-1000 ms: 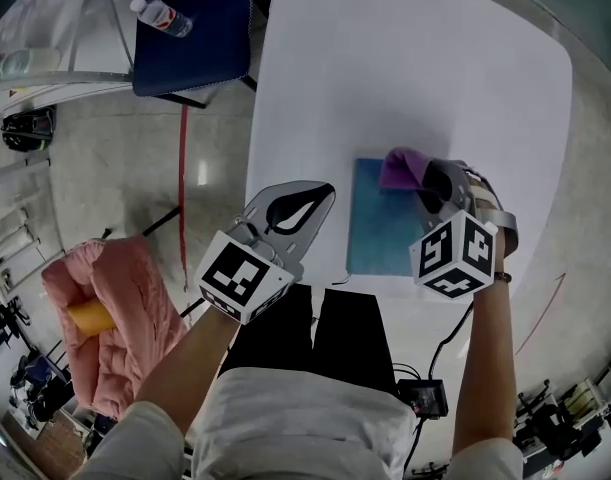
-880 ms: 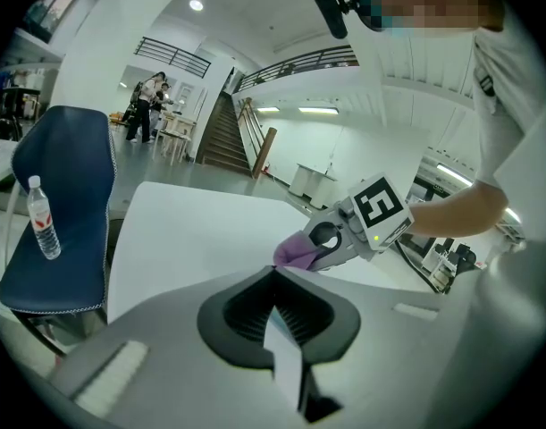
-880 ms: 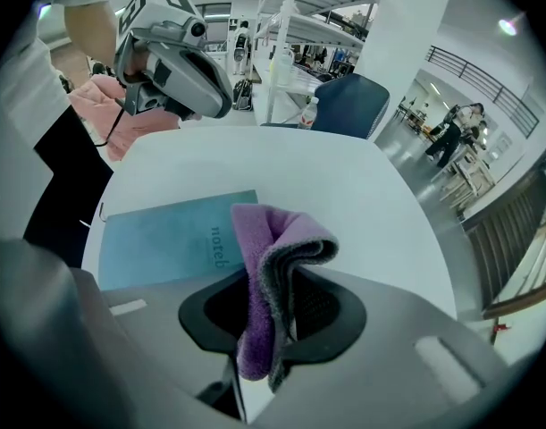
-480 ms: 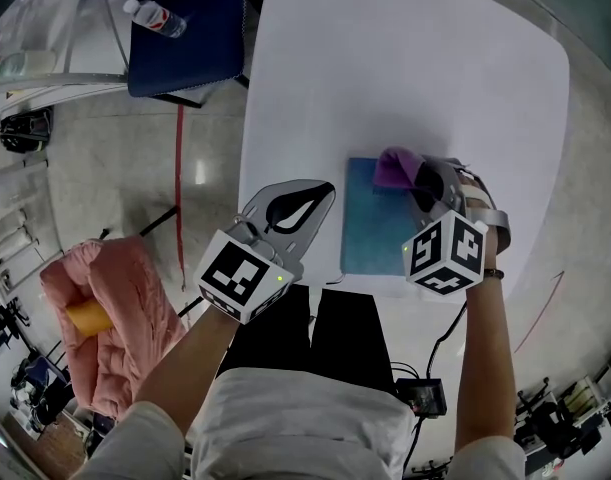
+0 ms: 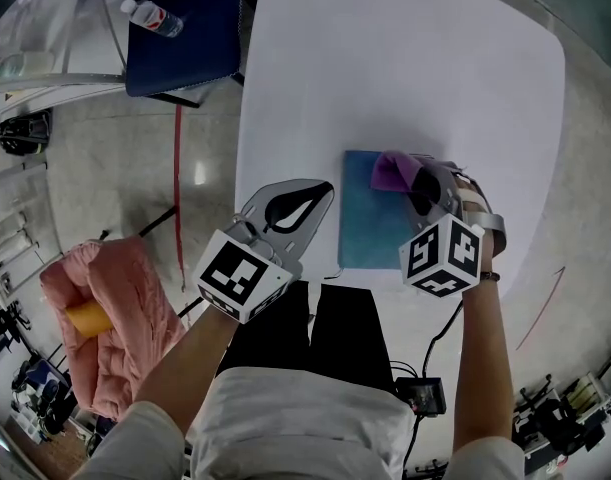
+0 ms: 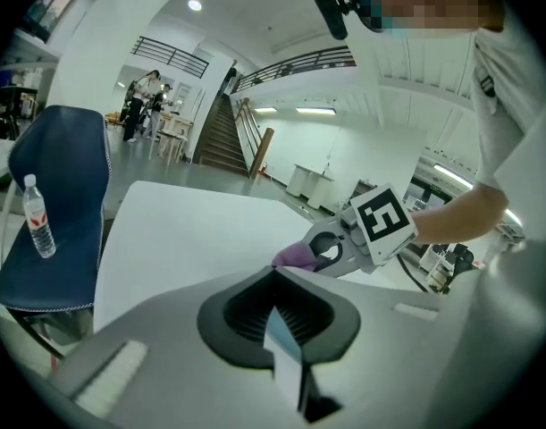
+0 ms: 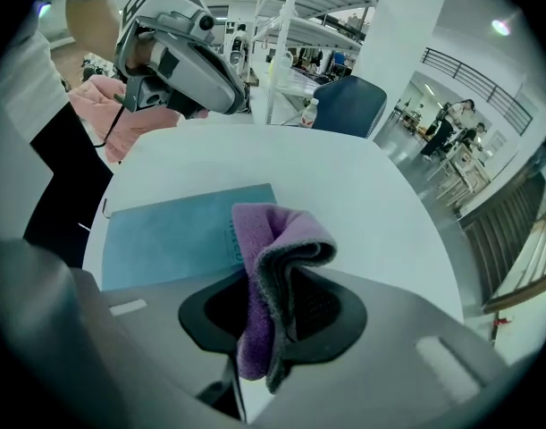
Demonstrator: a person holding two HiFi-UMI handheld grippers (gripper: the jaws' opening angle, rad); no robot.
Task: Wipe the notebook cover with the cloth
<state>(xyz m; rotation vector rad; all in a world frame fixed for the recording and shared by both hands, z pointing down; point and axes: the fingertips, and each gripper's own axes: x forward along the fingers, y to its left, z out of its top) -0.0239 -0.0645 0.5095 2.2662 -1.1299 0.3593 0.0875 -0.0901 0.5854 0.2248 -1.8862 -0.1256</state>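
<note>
Head view: right gripper (image 5: 413,182) jaws clamp folded purple cloth (image 5: 389,171) over blue notebook (image 5: 369,236); left gripper (image 5: 328,187) closed.

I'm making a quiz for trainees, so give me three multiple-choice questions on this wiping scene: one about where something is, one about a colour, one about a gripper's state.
1. Where does the notebook lie?
A) in a box
B) on the white table
C) in a drawer

2. What colour is the cloth?
A) purple
B) yellow
C) green

3. What state is the right gripper in?
A) open, empty
B) shut on a pen
C) shut on the cloth

Answers:
1 B, the head view shows it flat on the tabletop.
2 A, it shows purple in the head and right gripper views.
3 C, its jaws pinch the cloth's folds.
</note>
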